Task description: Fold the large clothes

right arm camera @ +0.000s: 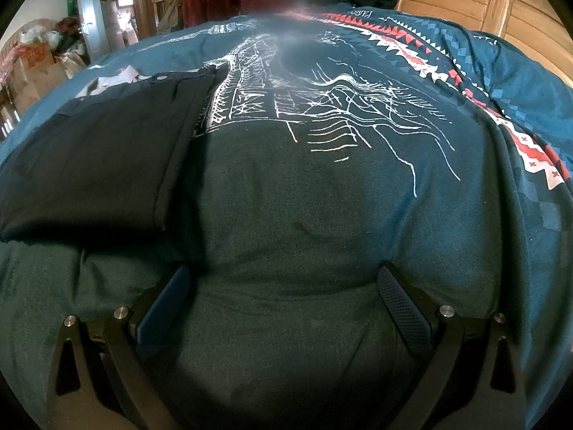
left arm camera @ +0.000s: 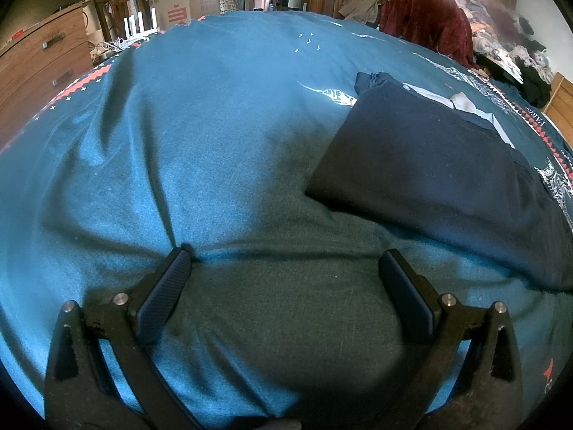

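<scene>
I am holding both tools low over the bed, whose teal quilt is filling nearly all of each view, and neither one is carrying anything: the left hand-held gripper is standing wide open with its pads pressing lightly into a crease of the quilt, and the right hand-held gripper is standing just as wide over bare cover. The dark navy garment is lying folded flat on the bed, at about two o'clock from the left tool and at about ten o'clock from the right one, so it is sitting between the two; a pale lining or collar is showing at its far end. I am judging that the fold looks largely made, with the near edge reading as a rounded crease, though I cannot tell whether another fold is wanted. To do the next step well, I am thinking each tool should be coming in from its own side toward the near corners, sliding the lower finger under all layers of the garment only, and not pinching the quilt beneath. The fabric looks soft and limp, so both corners should be rising together and level. The maroon cloth heaped at twelve o'clock is lying well apart.
</scene>
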A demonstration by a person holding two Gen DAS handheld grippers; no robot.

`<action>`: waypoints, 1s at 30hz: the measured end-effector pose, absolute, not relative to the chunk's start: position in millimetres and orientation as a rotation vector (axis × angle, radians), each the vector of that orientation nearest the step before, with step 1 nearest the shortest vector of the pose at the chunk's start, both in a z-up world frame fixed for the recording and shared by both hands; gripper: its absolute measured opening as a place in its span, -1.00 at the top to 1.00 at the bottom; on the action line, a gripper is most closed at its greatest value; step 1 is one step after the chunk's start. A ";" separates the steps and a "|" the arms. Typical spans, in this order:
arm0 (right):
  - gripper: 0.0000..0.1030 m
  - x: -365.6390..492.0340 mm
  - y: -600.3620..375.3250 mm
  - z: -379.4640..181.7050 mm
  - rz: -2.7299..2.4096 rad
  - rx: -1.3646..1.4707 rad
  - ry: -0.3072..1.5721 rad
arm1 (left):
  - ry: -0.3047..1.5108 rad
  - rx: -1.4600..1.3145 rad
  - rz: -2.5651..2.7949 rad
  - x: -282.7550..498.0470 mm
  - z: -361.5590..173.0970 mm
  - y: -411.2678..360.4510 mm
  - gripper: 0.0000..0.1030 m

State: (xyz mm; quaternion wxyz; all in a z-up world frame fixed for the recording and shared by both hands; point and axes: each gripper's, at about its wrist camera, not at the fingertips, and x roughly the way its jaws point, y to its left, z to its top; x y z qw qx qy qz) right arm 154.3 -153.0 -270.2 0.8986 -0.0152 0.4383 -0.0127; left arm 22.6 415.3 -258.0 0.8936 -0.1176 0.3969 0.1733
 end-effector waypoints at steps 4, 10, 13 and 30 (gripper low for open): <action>-1.00 154.5 -153.8 -270.3 -0.026 -0.031 0.908 | 0.823 -0.244 0.359 22.7 -257.9 415.3 -1.00; -1.00 154.5 -154.1 -270.1 -0.026 -0.030 0.907 | 0.822 -0.247 0.357 22.5 -257.8 415.5 -1.00; -1.00 154.3 -153.8 -270.3 -0.026 -0.029 0.907 | 0.822 -0.246 0.357 22.5 -257.8 415.4 -1.00; -1.00 154.2 -153.8 -270.5 -0.027 -0.028 0.906 | 0.831 -0.282 0.302 12.9 -248.5 415.8 -0.99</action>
